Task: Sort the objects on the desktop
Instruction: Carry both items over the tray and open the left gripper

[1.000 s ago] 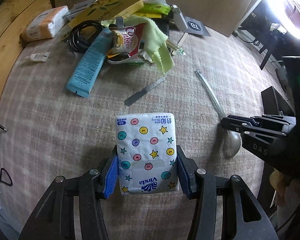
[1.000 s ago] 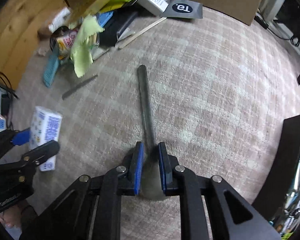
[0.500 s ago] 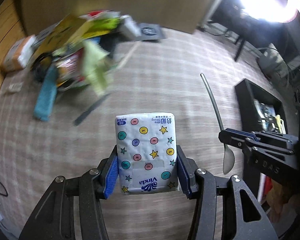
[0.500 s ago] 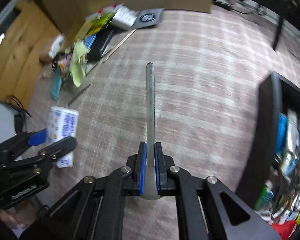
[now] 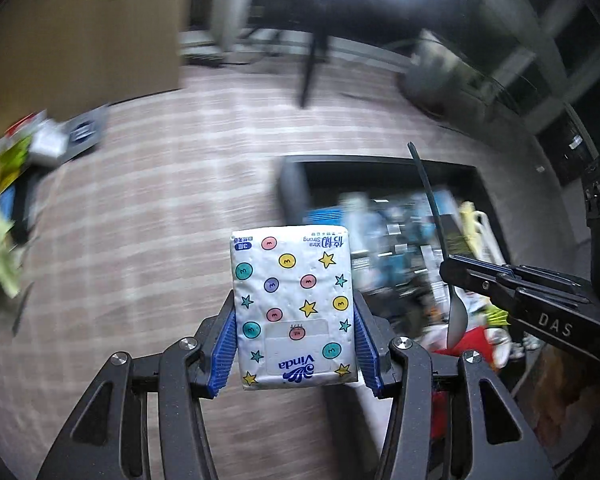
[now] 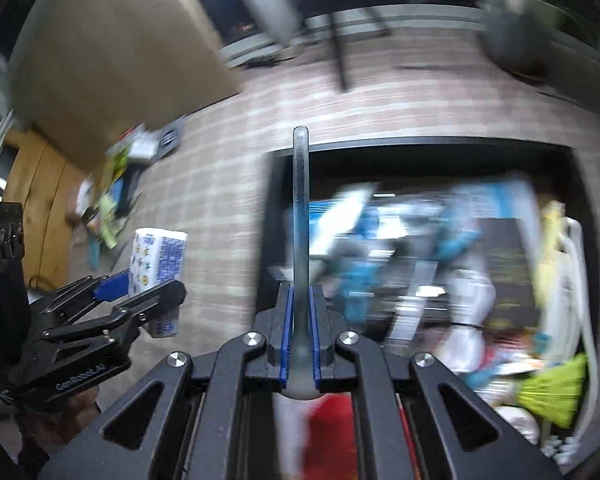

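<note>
Both grippers, loaded, have swung off the desk's clutter within the last second and now hang at the black storage bin (image 6: 420, 148). Nearest, the left gripper (image 5: 294, 344) has its blue pads (image 5: 223, 344) pressed against both sides of the star-printed tissue pack (image 5: 294, 304), held flat and clear of the surface. At 3 o'clock from it, the right gripper (image 6: 299, 332) is closed almost fully on a metal spoon (image 6: 301, 216), pinching it just above the bowl with the handle pointing ahead to 12 o'clock, over the bin's near wall. The bin, a dark edge in the corner a second ago, now fills the 1-to-4 o'clock sector, already crowded with blurred packets; drop-off looks to be the step at hand. Beyond lies the plaid tablecloth (image 5: 148, 208), with the unsorted heap (image 5: 16, 184) pushed out to 9 o'clock below a cardboard panel (image 5: 80, 32). Farther off, chair legs and a glaring lamp at 12 o'clock smear with motion.
</note>
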`<state>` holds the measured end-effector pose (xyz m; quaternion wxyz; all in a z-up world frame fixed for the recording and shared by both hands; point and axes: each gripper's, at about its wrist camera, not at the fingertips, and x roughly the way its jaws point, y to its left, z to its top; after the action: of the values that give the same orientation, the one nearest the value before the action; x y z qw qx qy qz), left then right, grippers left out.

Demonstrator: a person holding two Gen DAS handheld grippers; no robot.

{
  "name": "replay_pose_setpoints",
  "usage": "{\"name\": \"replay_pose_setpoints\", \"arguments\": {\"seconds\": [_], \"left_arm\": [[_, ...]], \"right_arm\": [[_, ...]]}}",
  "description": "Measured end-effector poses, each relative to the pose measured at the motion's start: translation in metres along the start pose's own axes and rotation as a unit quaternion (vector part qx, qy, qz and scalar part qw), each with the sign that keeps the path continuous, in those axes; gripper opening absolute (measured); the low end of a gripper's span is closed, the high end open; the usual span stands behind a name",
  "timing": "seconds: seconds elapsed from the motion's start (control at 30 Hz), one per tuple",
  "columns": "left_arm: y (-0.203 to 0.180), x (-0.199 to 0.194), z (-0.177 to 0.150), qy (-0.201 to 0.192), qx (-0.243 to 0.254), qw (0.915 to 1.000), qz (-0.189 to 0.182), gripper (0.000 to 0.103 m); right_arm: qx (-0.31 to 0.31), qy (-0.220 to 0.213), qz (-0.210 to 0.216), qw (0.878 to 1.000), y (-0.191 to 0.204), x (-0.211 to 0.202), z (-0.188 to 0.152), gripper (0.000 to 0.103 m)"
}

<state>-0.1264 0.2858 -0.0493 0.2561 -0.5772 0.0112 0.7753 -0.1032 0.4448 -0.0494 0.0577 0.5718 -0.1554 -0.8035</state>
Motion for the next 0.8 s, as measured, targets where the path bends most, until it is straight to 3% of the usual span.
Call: {"name": "replay_pose_setpoints", "arguments": {"seconds": [0.2,0.33,0.53,0.8], "left_arm": [[-0.062,0.025,0.018,0.015,0.028,0.9993,-0.018,0.049],[-0.097,0.041,0.025,0.024,0.051,0.9981,-0.024,0.049],[-0.123,0.052,0.029,0.034,0.065,0.9970,-0.025,0.049],[-0.129,0.055,0.029,0.038,0.074,0.9963,-0.022,0.052]], "right_arm": [[0.047,-0.012,-0.029,0.998,-0.079,-0.031,-0.003,0.008],[0.058,-0.011,-0.040,0.997,-0.108,-0.034,-0.001,0.008],[0.065,-0.002,-0.043,0.997,-0.133,-0.032,-0.003,0.008],[0.067,0.002,-0.042,0.997,-0.144,-0.024,-0.005,0.008]]}}
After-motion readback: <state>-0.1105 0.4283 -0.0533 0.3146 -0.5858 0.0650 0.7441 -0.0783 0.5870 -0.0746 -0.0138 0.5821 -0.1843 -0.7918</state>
